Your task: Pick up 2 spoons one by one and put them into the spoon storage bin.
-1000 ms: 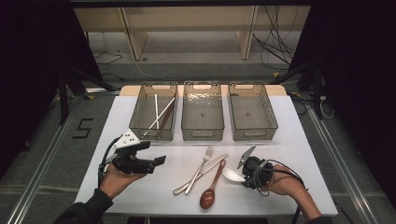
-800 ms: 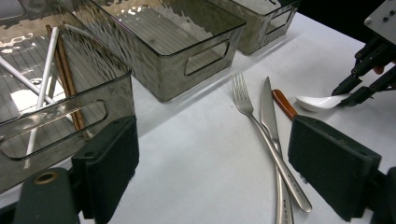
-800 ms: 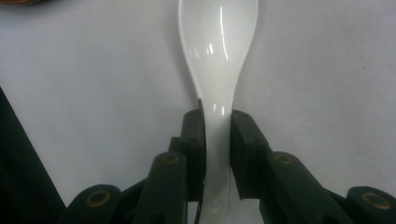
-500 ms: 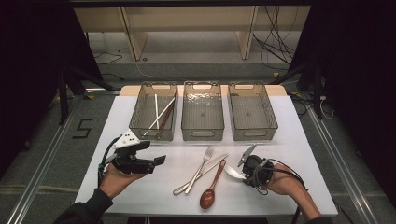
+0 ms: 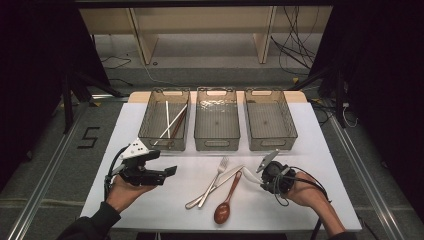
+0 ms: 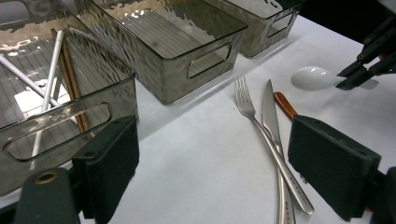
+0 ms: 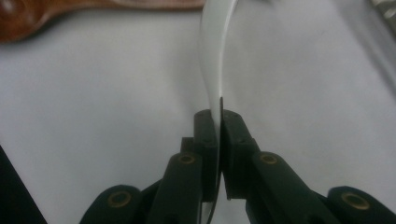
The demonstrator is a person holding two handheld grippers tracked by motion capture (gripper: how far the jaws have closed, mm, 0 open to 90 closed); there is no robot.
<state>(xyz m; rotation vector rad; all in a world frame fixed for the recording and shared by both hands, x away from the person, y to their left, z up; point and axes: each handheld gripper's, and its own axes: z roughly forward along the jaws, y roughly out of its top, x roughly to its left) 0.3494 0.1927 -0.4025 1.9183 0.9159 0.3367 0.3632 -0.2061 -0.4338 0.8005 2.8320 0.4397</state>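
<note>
White tabletop [image 5: 165, 200] below, the right gripper [image 7: 218, 122] has just been closing and now pinches the white spoon's [image 7: 212, 51] handle, bowl pointing away toward the idle, open left gripper [image 5: 167, 171].

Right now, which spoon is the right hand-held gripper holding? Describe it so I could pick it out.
On the white table, in front of the three clear bins, look right of the crossed metal fork and knife. The glossy white spoon is clamped by its handle; its neighbour, the brown wooden spoon, lies free.

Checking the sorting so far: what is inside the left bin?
The left bin holds two white chopsticks and a brown pair. Its wavy tinted wall blurs their lower ends in the left gripper view.
</note>
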